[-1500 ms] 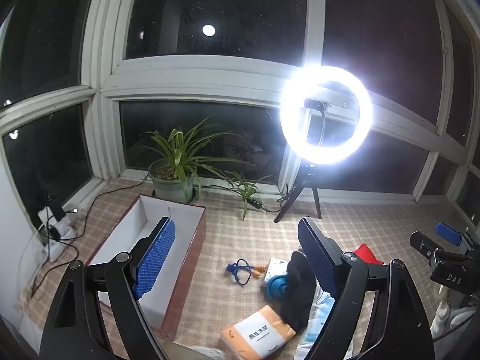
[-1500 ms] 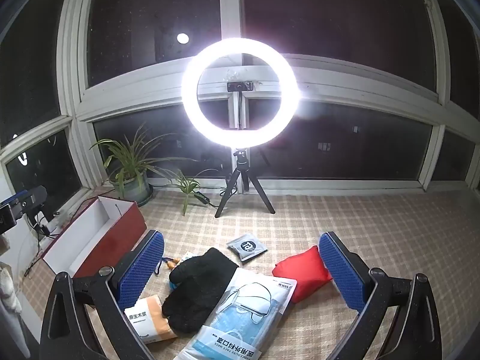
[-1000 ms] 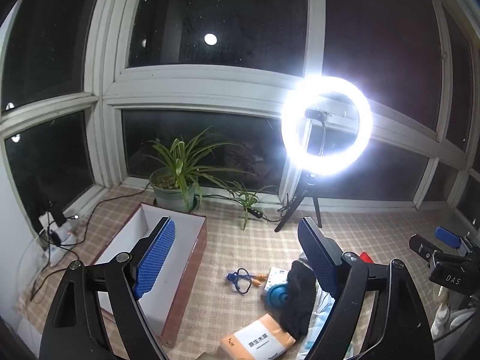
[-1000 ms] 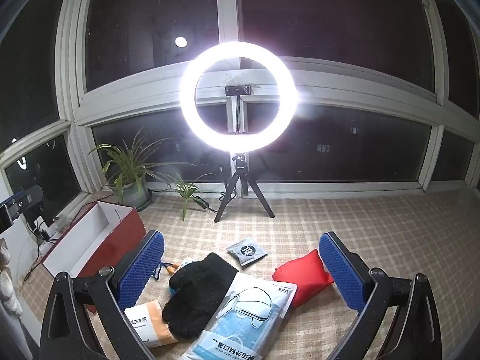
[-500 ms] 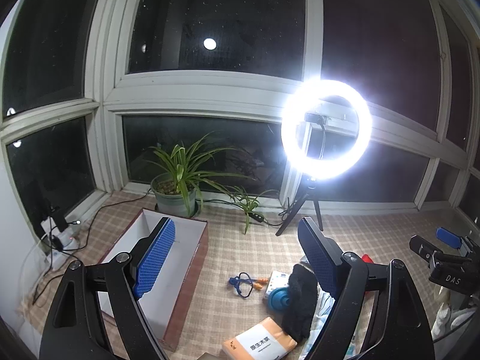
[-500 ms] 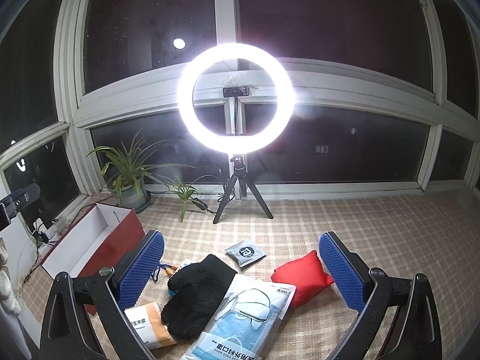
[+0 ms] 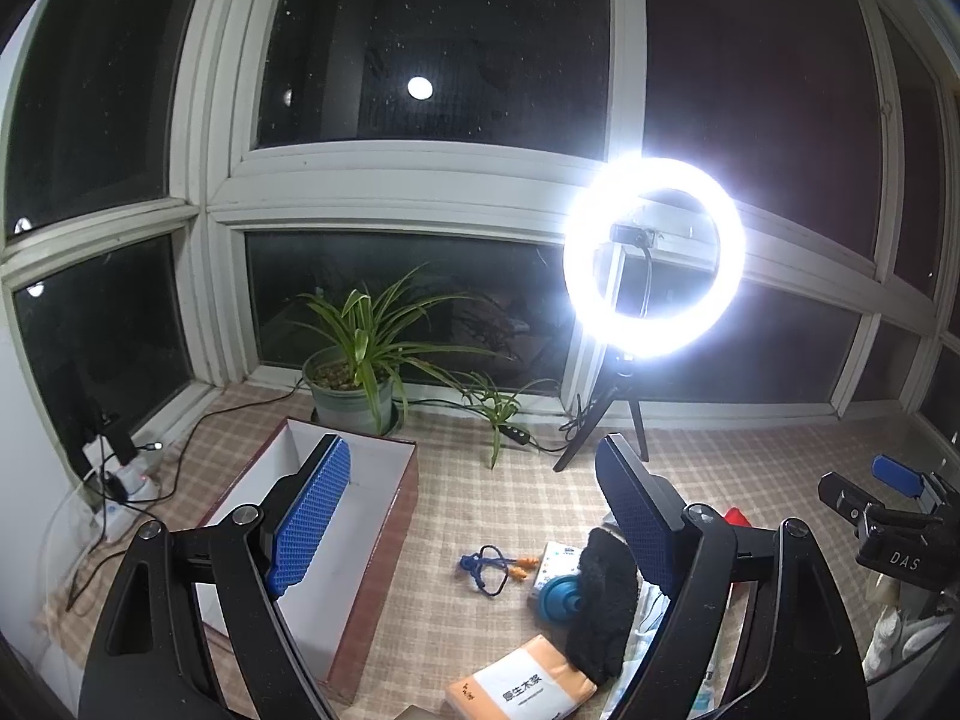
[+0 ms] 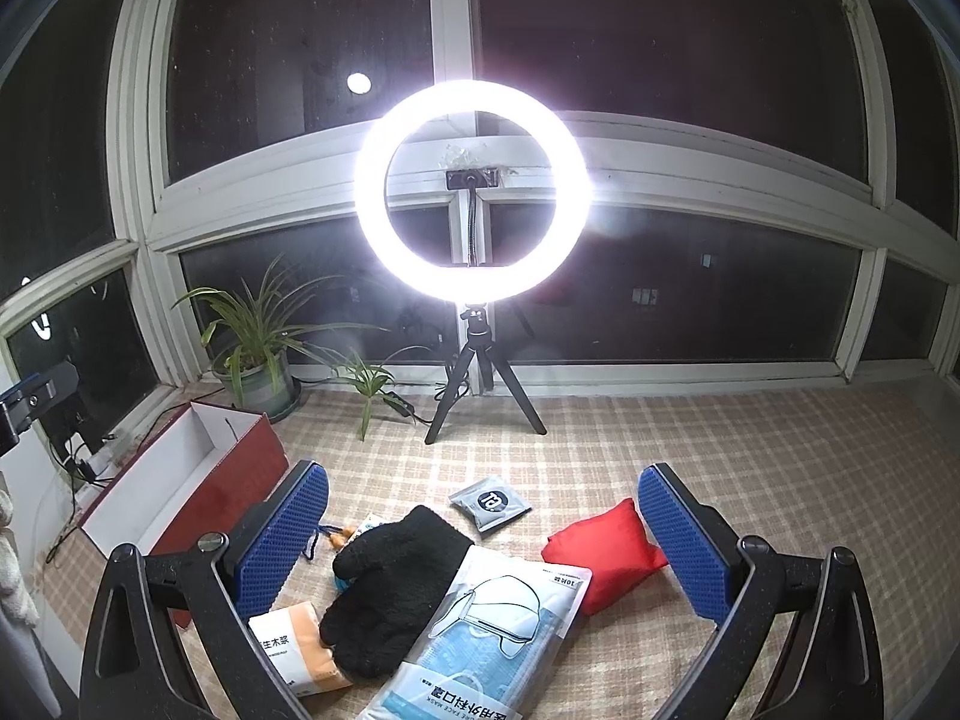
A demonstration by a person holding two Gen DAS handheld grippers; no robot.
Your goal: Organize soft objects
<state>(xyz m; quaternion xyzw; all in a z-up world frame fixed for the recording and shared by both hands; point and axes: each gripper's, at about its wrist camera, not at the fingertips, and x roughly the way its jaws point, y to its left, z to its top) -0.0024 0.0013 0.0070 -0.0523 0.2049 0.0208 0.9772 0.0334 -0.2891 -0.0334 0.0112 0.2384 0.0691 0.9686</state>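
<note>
A black fuzzy glove (image 8: 396,588) lies on the checked cloth, partly over a face-mask pack (image 8: 480,642) and an orange tissue pack (image 8: 294,654). A red pouch (image 8: 606,552) sits to the right and a small grey sachet (image 8: 489,501) behind. My right gripper (image 8: 483,546) hangs open above them, holding nothing. In the left wrist view the glove (image 7: 600,600), tissue pack (image 7: 522,690), blue cup (image 7: 555,597) and corded earplugs (image 7: 498,567) lie right of a red box (image 7: 360,540) with a white inside. My left gripper (image 7: 468,528) is open and empty above them.
A ring light on a tripod (image 8: 474,204) stands at the back by the windows. A potted plant (image 7: 360,372) sits behind the box, with cables and a power strip (image 7: 120,480) at the left. The other gripper (image 7: 888,528) shows at the right edge.
Both cameras have tilted or risen slightly, so the objects sit a little lower in view. Nothing on the cloth has moved. Both grippers stay open.
</note>
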